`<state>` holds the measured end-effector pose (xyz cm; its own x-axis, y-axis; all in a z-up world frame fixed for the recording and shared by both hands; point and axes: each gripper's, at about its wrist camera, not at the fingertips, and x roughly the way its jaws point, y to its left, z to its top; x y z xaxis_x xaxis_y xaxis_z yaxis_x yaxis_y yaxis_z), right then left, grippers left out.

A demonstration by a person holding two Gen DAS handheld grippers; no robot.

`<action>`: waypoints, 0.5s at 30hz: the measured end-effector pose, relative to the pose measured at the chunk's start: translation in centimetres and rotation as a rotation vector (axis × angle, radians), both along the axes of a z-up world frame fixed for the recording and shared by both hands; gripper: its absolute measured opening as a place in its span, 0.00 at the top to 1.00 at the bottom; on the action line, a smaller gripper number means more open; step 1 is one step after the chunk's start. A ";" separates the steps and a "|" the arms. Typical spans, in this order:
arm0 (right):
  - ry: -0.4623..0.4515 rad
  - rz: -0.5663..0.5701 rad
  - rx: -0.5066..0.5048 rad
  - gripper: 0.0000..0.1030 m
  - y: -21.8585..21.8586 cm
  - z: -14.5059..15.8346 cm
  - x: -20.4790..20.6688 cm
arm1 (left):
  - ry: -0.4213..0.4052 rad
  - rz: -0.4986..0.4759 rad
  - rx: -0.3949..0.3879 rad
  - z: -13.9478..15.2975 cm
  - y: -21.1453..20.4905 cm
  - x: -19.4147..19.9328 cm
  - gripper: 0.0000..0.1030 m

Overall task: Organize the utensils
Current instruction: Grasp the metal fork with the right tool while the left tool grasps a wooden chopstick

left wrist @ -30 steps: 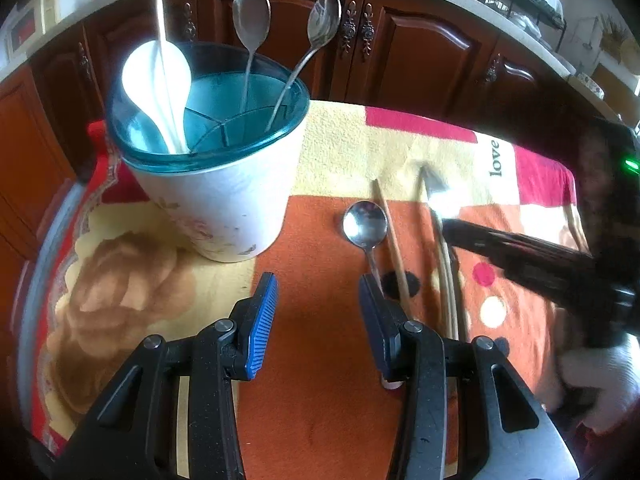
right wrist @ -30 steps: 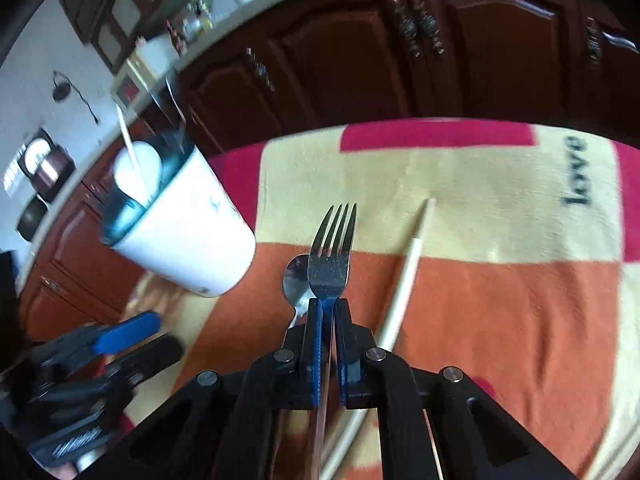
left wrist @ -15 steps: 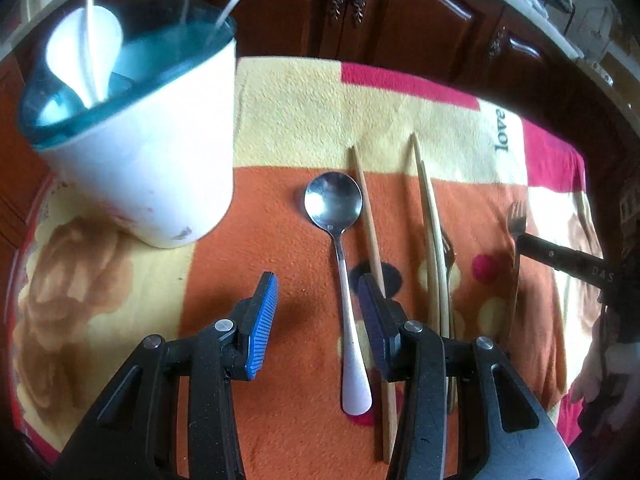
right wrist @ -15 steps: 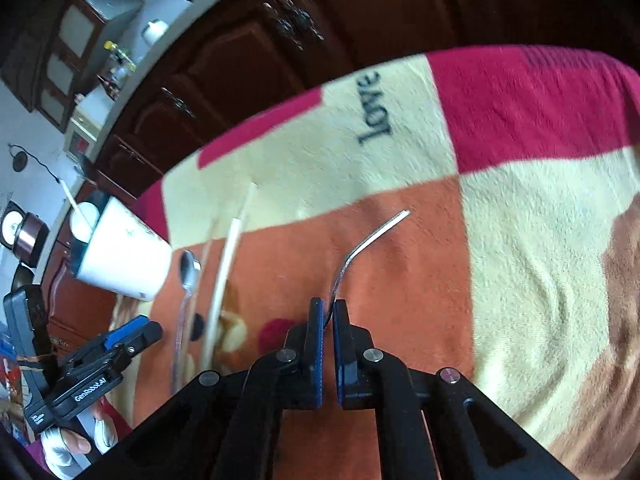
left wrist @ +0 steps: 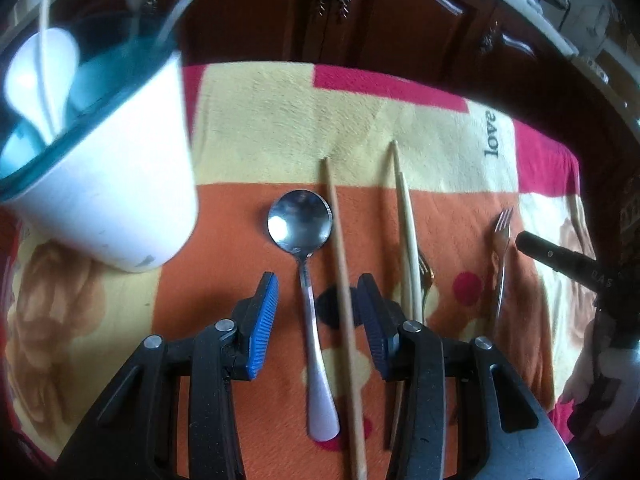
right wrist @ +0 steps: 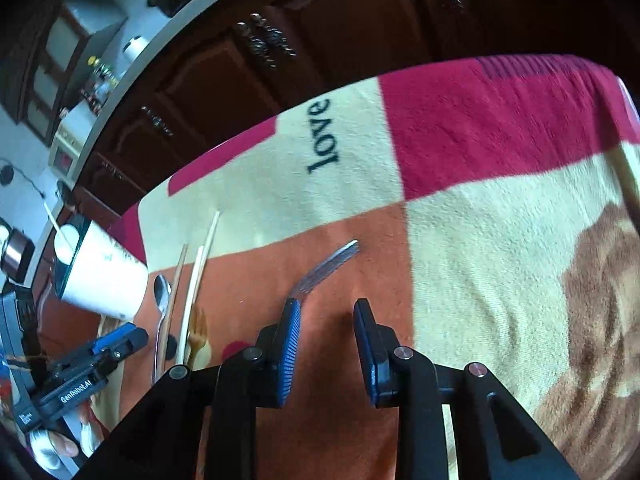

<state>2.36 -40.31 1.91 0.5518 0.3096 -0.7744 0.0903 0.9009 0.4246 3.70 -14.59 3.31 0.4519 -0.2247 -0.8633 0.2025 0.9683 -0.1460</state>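
Note:
My left gripper (left wrist: pixel 318 284) hovers low over the cloth, its jaws closing. A steel spoon (left wrist: pixel 300 220) and a brown chopstick (left wrist: pixel 340 260) lie between its fingers, and the pads touch neither. Right of them lie pale chopsticks (left wrist: pixel 406 220), a gold fork (left wrist: pixel 426 276) and a steel fork (left wrist: pixel 502 240). The white holder (left wrist: pixel 100 200) with a teal rim stands at the left and holds a white spoon. My right gripper (right wrist: pixel 326 328) is opening. The steel fork (right wrist: pixel 328 266) lies on the cloth just ahead of its left finger, free of the pads.
A patchwork blanket (left wrist: pixel 280 120) in orange, cream and red covers the table. Dark wooden cabinets (left wrist: pixel 400 20) stand close behind its far edge. A person's hand (left wrist: pixel 608 380) holds the right gripper at the right edge.
The right gripper carried the steel fork off to the right, laid it on the cloth and let go. The left gripper moved from the holder to straddle the spoon handle.

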 end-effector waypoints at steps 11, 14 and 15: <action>-0.056 0.007 0.012 0.75 -1.1 0.0 1.0 | 0.061 -0.033 0.068 -1.4 -3.4 2.4 0.69; -0.053 0.006 -0.006 0.75 -1.5 -0.7 1.8 | 0.062 -0.023 0.062 -1.5 -3.1 3.2 0.69; -0.059 0.013 -0.009 0.75 -1.3 -0.8 2.0 | 0.060 -0.020 0.056 -1.5 -3.1 3.5 0.69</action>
<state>4.38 -41.60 1.09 0.5923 0.3103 -0.7435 0.0538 0.9055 0.4208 7.17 -17.67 1.81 0.3951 -0.1839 -0.9000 0.2146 0.9711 -0.1043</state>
